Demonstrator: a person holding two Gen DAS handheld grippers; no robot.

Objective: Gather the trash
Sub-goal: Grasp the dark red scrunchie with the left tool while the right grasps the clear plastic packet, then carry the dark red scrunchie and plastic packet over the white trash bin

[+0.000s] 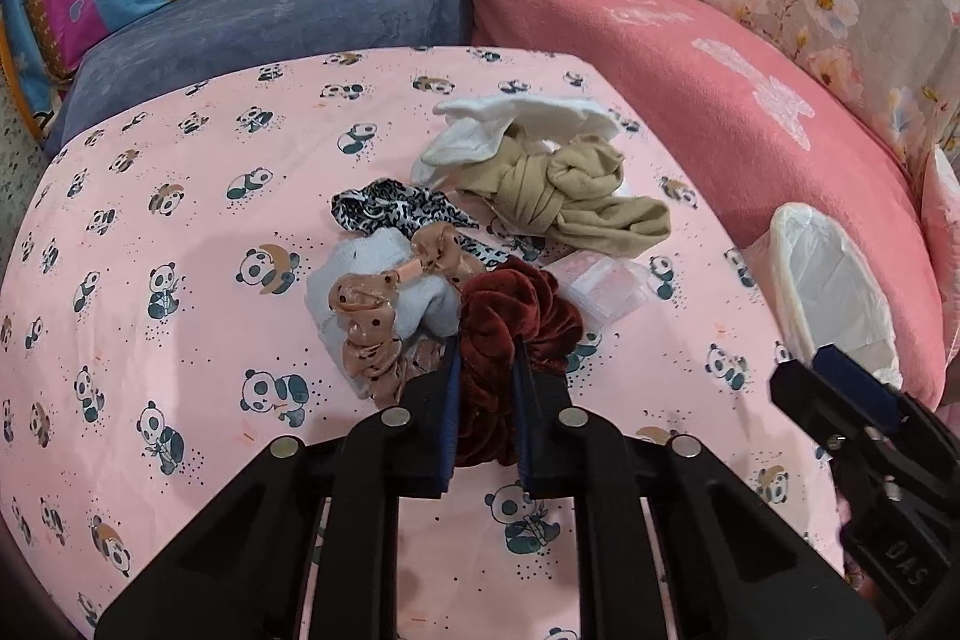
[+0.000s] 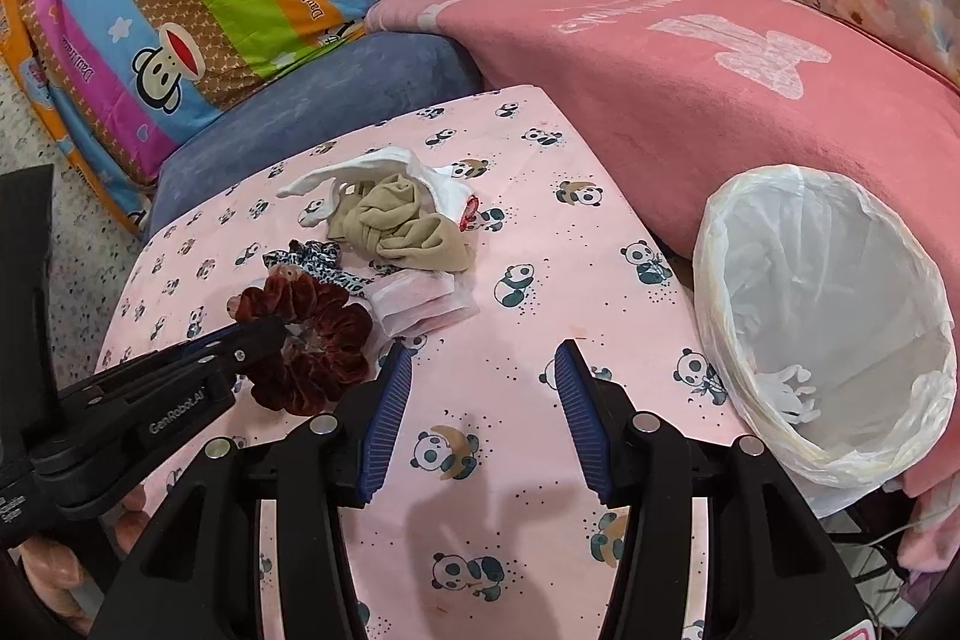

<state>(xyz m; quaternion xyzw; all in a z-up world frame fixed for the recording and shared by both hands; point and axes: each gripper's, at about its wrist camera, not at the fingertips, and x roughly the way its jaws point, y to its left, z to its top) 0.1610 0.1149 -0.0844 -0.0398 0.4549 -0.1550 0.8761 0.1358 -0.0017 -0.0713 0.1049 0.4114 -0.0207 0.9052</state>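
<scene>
Maroon velvet scrunchie was pinched in the left tongs above the desk; right tongs gaped empty. Bin nearly bare, most clutter uncollected.

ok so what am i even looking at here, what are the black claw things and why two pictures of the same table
The black claws are hand-held grippers, one in each of a person's hands; there is no robot arm. Each carries a wide-angle camera looking along its two fingers, so you get two views of the same moment: one from the left gripper, one from the right gripper.

The left gripper is shut on a dark red velvet scrunchie. The right gripper is open and holds nothing.

On the pink panda-print cloth lies a small pile: a knotted beige fabric piece, white cloth, a leopard-print band, a tan dotted scrunchie and a small clear packet. Beside the table stands a bin with a white liner, presumably where the trash goes.
</scene>
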